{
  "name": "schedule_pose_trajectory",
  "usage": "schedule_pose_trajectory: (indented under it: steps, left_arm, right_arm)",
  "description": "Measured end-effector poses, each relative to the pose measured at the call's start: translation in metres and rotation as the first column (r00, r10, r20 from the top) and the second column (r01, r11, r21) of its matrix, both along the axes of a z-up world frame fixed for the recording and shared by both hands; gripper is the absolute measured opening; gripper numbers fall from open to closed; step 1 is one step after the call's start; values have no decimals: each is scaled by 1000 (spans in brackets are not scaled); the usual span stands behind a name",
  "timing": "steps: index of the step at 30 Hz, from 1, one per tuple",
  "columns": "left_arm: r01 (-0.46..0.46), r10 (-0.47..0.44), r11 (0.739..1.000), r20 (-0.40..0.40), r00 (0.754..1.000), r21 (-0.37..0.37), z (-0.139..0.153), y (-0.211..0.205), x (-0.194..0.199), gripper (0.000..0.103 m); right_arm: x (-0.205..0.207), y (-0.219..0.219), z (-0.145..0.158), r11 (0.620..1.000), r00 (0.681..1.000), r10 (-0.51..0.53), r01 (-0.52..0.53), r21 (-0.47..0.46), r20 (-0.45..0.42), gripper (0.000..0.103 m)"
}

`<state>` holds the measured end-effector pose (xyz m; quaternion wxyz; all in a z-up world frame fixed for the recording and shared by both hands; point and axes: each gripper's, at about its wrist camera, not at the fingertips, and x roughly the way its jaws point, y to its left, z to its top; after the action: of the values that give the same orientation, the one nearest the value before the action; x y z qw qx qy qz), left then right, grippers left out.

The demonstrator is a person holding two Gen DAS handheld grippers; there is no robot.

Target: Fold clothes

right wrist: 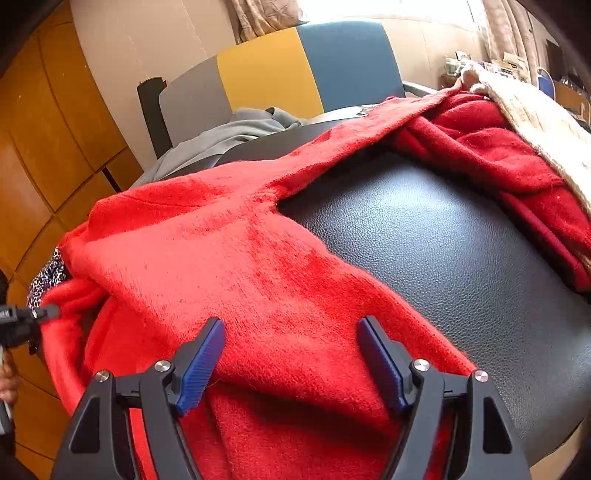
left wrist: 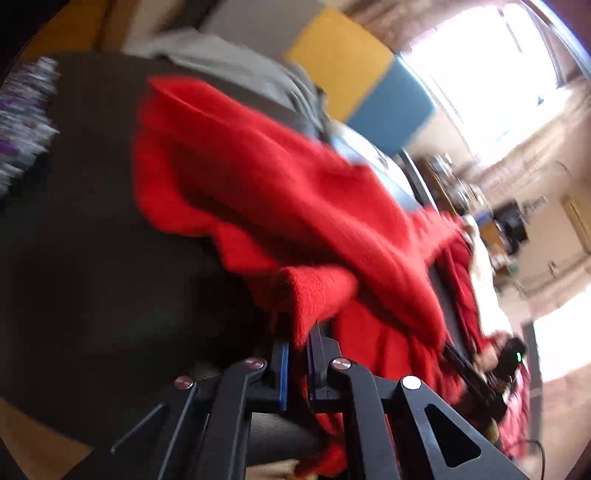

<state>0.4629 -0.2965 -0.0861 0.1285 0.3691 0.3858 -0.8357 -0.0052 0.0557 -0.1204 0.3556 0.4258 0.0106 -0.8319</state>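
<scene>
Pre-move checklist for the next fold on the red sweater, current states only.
1. Left gripper clamped on the red sweater: ok.
2. Right gripper open, jaws wide over the knit, nothing pinched: ok.
3. Sweater lying flat: not ok, bunched and partly lifted.
4. Bare black tabletop for the fold: ok.
5. Grey garment clear of the sweater: cannot tell.
6. Beige knit lying on the red fabric at the right: not ok.

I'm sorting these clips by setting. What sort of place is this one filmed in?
Probably a lived-in room in a home or small office. A red sweater lies on a black leather-look table, a grey, yellow and blue chair stands behind it, and curtains frame a bright window.
</scene>
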Motion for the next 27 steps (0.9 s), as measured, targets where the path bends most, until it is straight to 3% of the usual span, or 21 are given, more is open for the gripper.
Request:
schedule_pose_trajectory:
  steps: [5, 9, 12, 13, 16, 19, 23, 27]
  left_arm:
    - [-165, 173, 979, 62, 983, -116, 18, -59, 63, 7]
    - [-332, 348, 932, 104, 932, -145, 25, -97, 121, 7]
    - [-377, 393, 915, 101, 914, -143, 30, -102, 134, 9]
    - [-374, 393, 914, 106, 914, -158, 33, -100, 133, 9]
    - [-294, 346, 912, 153, 926, -285, 49, -86, 114, 9]
    - [-176, 279, 906, 232, 932, -384, 61, -78, 94, 10]
    - [-146, 254, 918, 266, 930, -368, 64, -80, 93, 13]
    - [-162, 282, 925, 336, 899, -345, 61, -81, 115, 16]
  right_arm:
    - [-2, -7, 0, 1000, 1000, 9, -9, 16, -13, 82]
    - [-1, -15, -1, 998, 999, 18, -16, 56, -42, 85]
    - [0, -21, 1, 994, 999, 27, -24, 102, -34, 85]
    - [-1, -24, 3, 992, 999, 31, -28, 121, -22, 85]
    - [-2, -32, 21, 990, 999, 40, -36, 137, -26, 72]
    - [3, -46, 50, 988, 989, 88, -71, 140, -122, 72]
    - [5, -88, 74, 972, 959, 223, -205, 115, -175, 72]
    - [5, -155, 69, 920, 911, 385, -368, 132, -148, 72]
